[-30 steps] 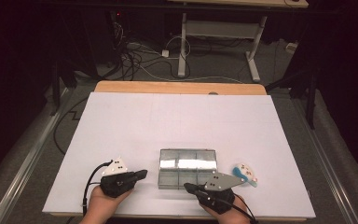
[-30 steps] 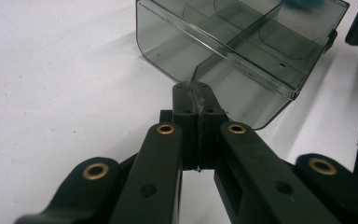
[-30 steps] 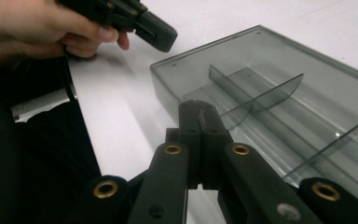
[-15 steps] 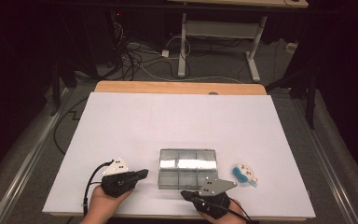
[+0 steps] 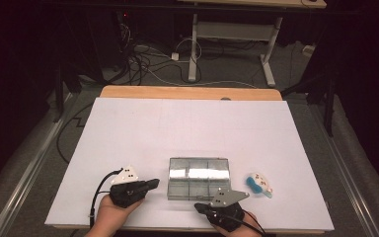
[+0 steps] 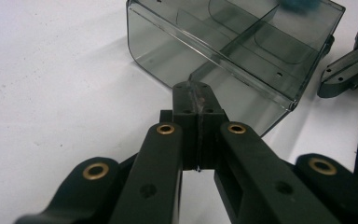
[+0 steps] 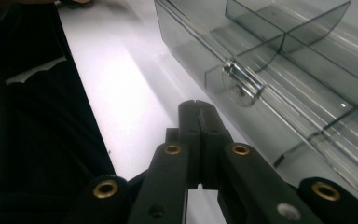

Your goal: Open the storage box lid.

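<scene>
A clear plastic compartment box (image 5: 197,177) lies lid-down on the white table near its front edge. My left gripper (image 5: 154,184) is just left of it and points right. Its jaws are shut, and in the left gripper view the gripper (image 6: 196,100) has its tips at the box's (image 6: 242,51) near wall with nothing between them. My right gripper (image 5: 200,207) lies in front of the box, by the table's front edge. In the right gripper view this gripper (image 7: 198,112) is shut and empty, just short of the box's latch (image 7: 242,84).
A small white and blue object (image 5: 259,183) lies to the right of the box. The white table top (image 5: 187,128) stretches away behind the box to a wooden strip (image 5: 187,92). Cables and a desk frame are on the floor beyond.
My right gripper has drawn back a little toward the table's front edge. The left gripper and the box have stayed where they were.
</scene>
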